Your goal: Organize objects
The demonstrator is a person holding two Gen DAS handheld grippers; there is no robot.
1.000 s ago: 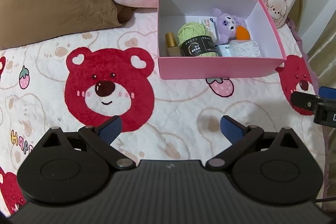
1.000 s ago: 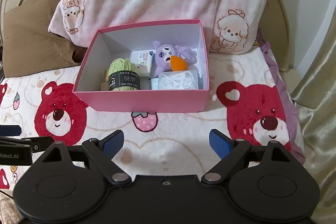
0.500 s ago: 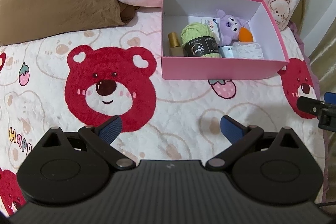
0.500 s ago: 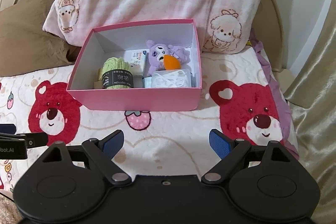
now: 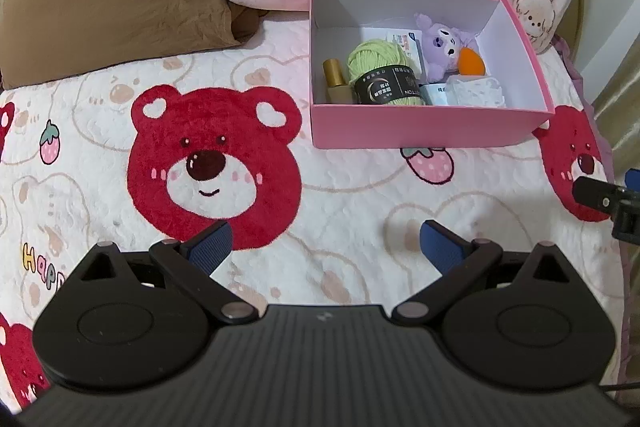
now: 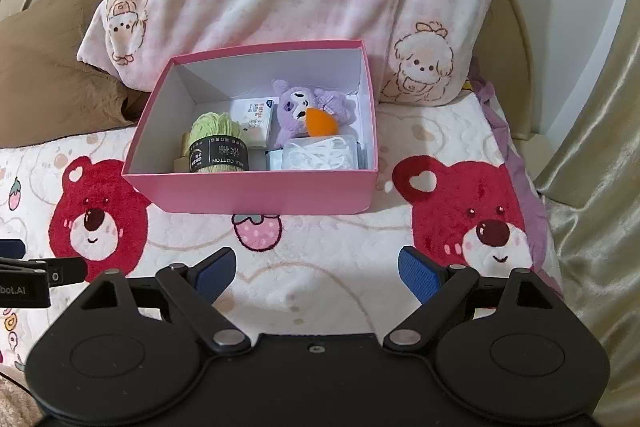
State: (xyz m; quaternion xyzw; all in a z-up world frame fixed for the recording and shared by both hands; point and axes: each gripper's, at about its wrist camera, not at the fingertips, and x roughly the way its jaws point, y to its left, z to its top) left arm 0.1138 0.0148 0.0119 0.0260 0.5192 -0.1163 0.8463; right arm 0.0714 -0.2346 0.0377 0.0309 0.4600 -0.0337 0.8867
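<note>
Both tongs, left (image 5: 326,241) and right (image 6: 316,269), gape wide and empty above the bed (image 5: 340,195); pink box (image 6: 256,193) looks packed; for any further pick, descend vertically over the yarn (image 6: 218,147), clear of the walls.

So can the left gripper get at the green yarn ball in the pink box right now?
Probably yes. The left gripper is open and empty, the pink box has no lid, and the green yarn ball sits uncovered near the front wall, beside a gold-capped bottle.

In the right wrist view, the pink box (image 6: 256,193) sits slightly further left than before.
</note>
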